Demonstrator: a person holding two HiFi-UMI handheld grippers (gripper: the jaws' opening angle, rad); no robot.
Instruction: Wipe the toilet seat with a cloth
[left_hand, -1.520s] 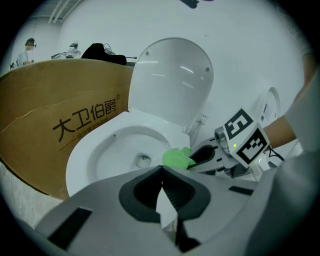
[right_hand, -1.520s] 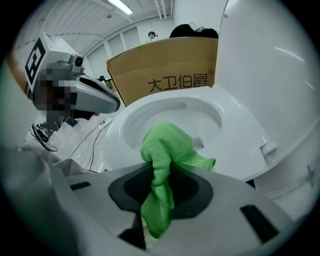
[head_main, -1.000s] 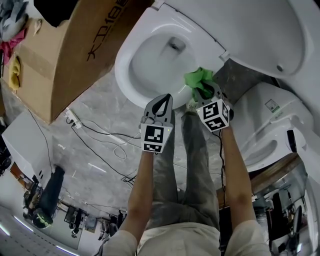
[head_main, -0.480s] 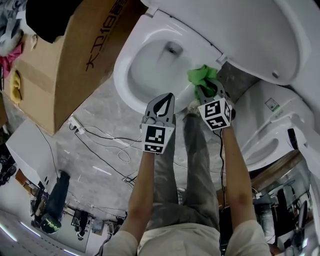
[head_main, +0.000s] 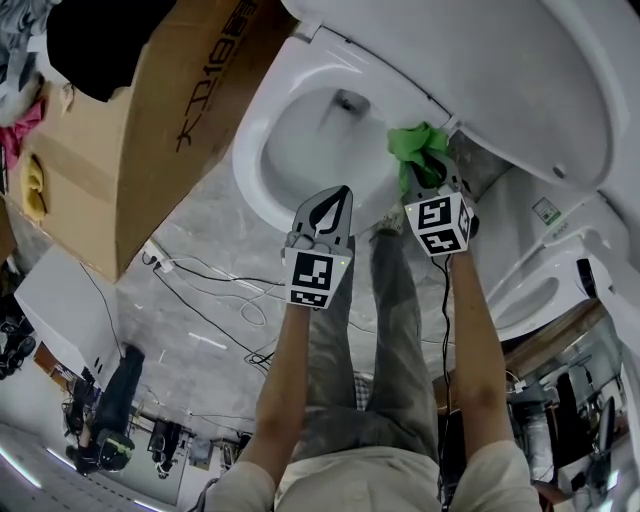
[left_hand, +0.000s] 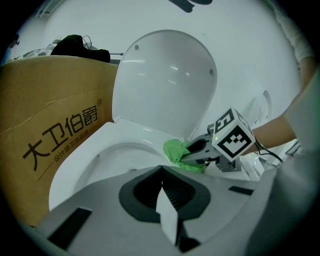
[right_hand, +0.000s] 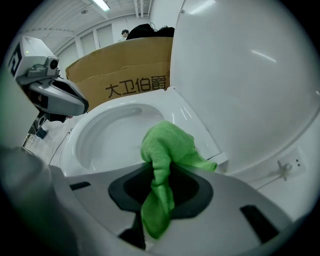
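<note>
The white toilet seat (head_main: 262, 175) rings the bowl, with the lid (head_main: 480, 70) standing up behind it. My right gripper (head_main: 428, 172) is shut on a green cloth (head_main: 414, 146), which is pressed on the seat's right side near the hinge. In the right gripper view the cloth (right_hand: 165, 147) bunches out past the jaws of the right gripper (right_hand: 157, 200) onto the seat (right_hand: 182, 117). My left gripper (head_main: 335, 197) hovers over the seat's front edge, shut, with nothing in it. From the left gripper (left_hand: 161, 175), the cloth (left_hand: 175, 151) shows beside the lid (left_hand: 165, 80).
A large cardboard box (head_main: 150, 100) stands left of the toilet. White cables (head_main: 210, 280) lie on the marble floor. A second white toilet (head_main: 540, 285) sits at the right. The person's legs stand in front of the bowl.
My right gripper has slid the cloth farther back along the seat's right side, toward the hinge. The left gripper has hardly moved.
</note>
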